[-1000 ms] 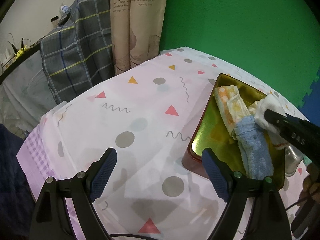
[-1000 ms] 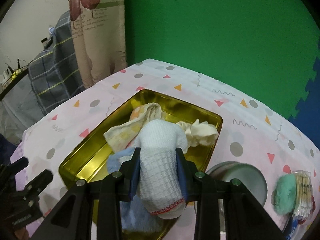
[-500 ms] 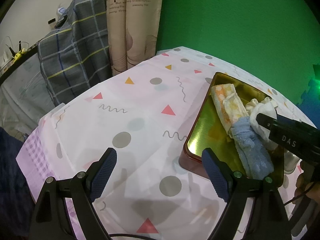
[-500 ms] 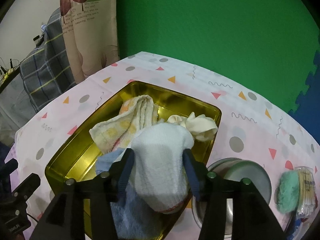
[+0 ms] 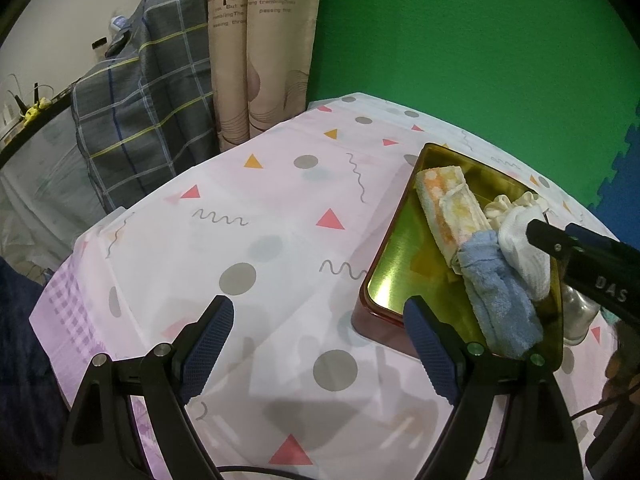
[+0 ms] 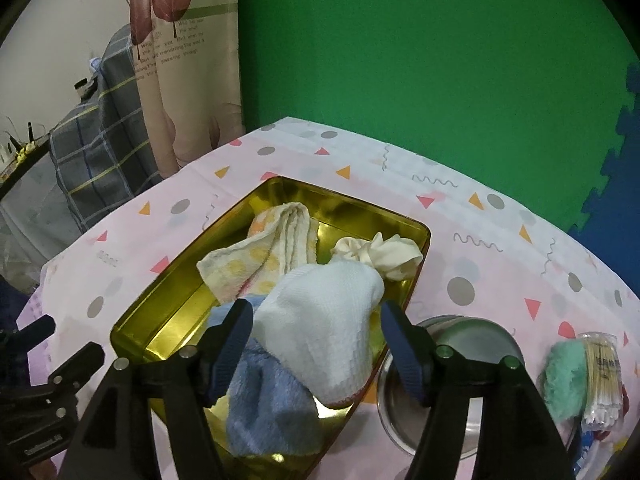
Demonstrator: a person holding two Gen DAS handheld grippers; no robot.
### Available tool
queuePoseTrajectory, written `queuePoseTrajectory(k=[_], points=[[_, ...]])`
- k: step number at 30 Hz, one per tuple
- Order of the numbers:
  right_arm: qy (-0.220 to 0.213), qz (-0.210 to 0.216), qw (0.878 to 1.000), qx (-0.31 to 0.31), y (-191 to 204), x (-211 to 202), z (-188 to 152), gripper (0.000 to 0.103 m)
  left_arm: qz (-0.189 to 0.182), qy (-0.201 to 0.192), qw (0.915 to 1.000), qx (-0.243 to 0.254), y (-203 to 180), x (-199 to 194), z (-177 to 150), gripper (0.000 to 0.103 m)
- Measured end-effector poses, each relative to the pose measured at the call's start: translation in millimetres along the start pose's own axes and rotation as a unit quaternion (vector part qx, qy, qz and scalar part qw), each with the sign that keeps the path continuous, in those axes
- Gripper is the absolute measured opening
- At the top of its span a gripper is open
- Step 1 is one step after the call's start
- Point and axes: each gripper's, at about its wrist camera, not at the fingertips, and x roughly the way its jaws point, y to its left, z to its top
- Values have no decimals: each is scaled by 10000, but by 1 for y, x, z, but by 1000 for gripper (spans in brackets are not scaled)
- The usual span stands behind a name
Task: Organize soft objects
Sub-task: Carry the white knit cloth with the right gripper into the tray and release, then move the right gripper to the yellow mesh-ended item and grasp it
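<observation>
A gold tin tray (image 6: 168, 312) (image 5: 404, 264) holds a yellow-orange folded cloth (image 6: 264, 248) (image 5: 448, 204), a blue towel (image 6: 268, 404) (image 5: 500, 304), a cream scrunched cloth (image 6: 380, 256) (image 5: 500, 206) and a white sock (image 6: 324, 328) (image 5: 520, 248). My right gripper (image 6: 318, 344) is open, its jaws either side of the white sock, which lies on the blue towel and the tray's right rim. My left gripper (image 5: 320, 344) is open and empty over the tablecloth, left of the tray.
A steel bowl (image 6: 464, 384) (image 5: 580, 316) stands right of the tray. A green fluffy item (image 6: 564, 376) and a cotton-swab pack (image 6: 602, 384) lie at the far right. A curtain (image 5: 260, 48) and a plaid cloth (image 5: 144, 120) hang beyond the table's left edge.
My right gripper has opened and let go of the white sock, which now rests in the tray. The left gripper has barely moved.
</observation>
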Motion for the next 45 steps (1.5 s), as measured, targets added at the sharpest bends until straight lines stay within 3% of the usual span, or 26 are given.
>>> queuePoseTrajectory(k=[10,19,26,37,45], points=[[-251,193,9994,119,-8,-27,1,69,19,4,10000,27,-2,0,0,85],[-384,46,9986,365,-39,-57,-18,69,45,-16,10000,84,-6,0,1,85],[-340,-591,9939,870,-115,-97,-62,69,114,-63,9997,183,-7,-2,1,85],[-170,-1985,9665,1616,-262,-165,-149,69,148,-227,9980,569,-21,-8,-2,85],[143,-2204,9605,1693,-312,-165,-202,69,-487,-303,9929,1041,-59,-34,-7,85]])
